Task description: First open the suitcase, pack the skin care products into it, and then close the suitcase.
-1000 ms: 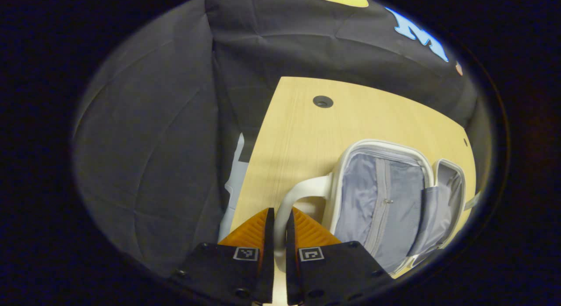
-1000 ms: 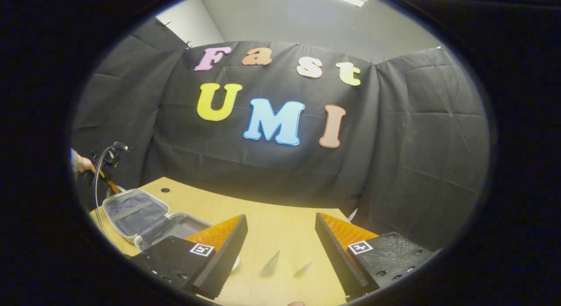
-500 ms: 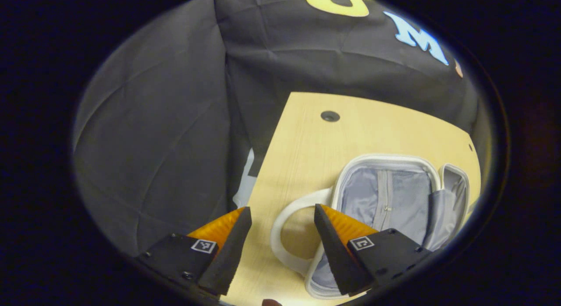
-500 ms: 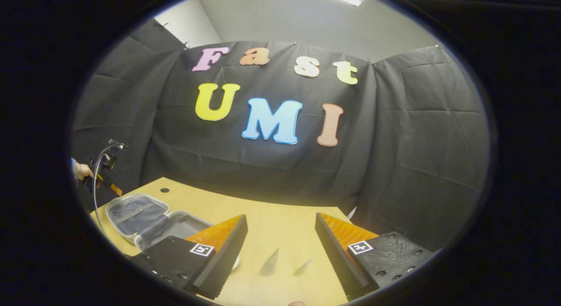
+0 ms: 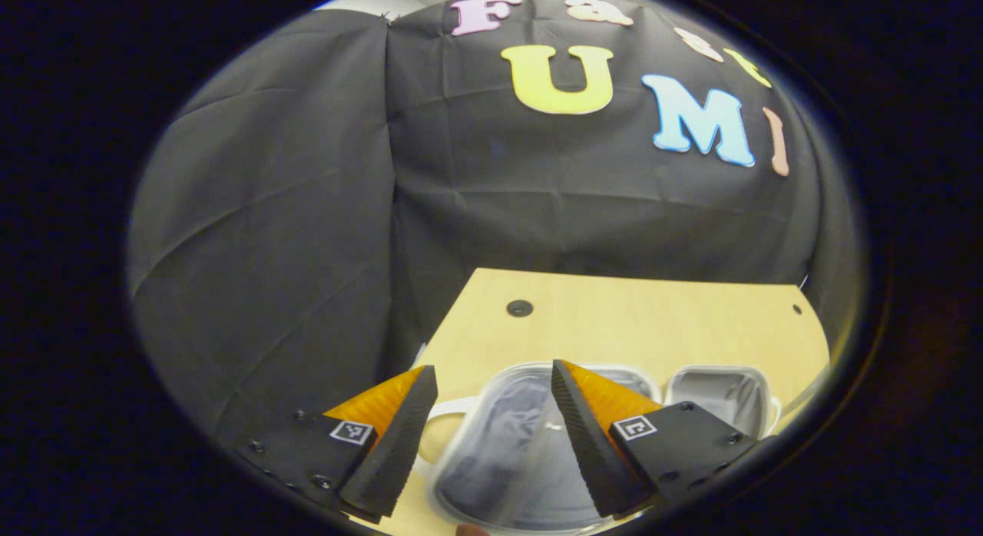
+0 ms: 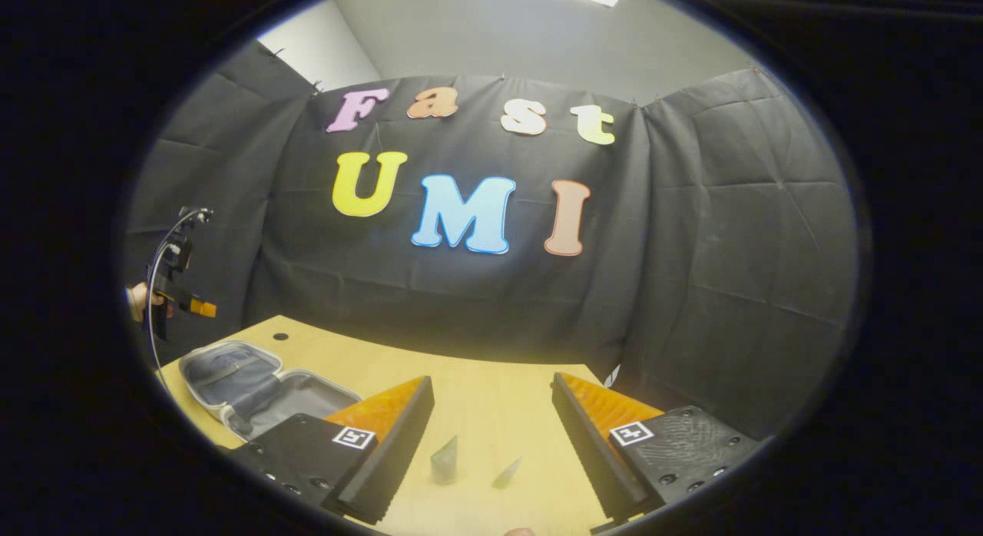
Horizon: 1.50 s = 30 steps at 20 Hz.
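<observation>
Hovering left gripper, fingers spread and empty, above open white grey-lined suitcase; right gripper likewise released, ready for packing.

White suitcase lying fully open on table, grey lining up; two small pale-green products upright right of it.
</observation>
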Motion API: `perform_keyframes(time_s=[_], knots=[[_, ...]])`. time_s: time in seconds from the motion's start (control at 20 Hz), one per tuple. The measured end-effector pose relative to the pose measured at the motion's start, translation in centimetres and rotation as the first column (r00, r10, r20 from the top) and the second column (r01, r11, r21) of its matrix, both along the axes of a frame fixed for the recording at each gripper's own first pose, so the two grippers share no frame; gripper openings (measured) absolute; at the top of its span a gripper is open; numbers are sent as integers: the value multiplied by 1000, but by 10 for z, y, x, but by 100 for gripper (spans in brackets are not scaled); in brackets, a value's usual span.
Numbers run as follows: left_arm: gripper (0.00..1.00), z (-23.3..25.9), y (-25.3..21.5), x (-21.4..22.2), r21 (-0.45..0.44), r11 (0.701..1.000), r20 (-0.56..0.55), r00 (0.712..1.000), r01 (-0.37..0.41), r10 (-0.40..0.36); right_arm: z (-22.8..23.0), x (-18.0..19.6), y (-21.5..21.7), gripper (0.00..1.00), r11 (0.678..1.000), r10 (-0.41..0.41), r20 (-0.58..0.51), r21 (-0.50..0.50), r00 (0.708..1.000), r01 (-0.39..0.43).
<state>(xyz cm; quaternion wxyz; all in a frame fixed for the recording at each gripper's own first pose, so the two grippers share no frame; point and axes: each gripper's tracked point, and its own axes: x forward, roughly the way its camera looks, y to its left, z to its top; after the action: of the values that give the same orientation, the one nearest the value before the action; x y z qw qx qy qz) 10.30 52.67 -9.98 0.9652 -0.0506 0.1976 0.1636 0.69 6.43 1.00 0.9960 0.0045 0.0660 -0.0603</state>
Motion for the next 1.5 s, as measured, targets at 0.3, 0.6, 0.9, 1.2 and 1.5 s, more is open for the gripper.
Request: perform_keyframes(time_s=[0.3,0.6,0.9,1.2,1.5], knots=[[97,40,-141,10,-11,995,159,983,95,-92,-8,4,-32,95,999,52,5,15,999,-52],[95,52,-306,14,24,962,296,917,272,-266,-19,3,-55,95,997,79,3,18,997,-79],[95,27,-469,-7,83,899,313,845,429,-432,-35,9,-75,95,994,98,-13,51,995,-97],[95,-15,-585,-7,24,818,320,771,574,-550,-50,16,-89,95,991,118,-36,59,992,-116],[95,-95,-621,3,1,803,233,781,596,-580,-67,20,-105,95,991,120,-61,74,991,-116]])
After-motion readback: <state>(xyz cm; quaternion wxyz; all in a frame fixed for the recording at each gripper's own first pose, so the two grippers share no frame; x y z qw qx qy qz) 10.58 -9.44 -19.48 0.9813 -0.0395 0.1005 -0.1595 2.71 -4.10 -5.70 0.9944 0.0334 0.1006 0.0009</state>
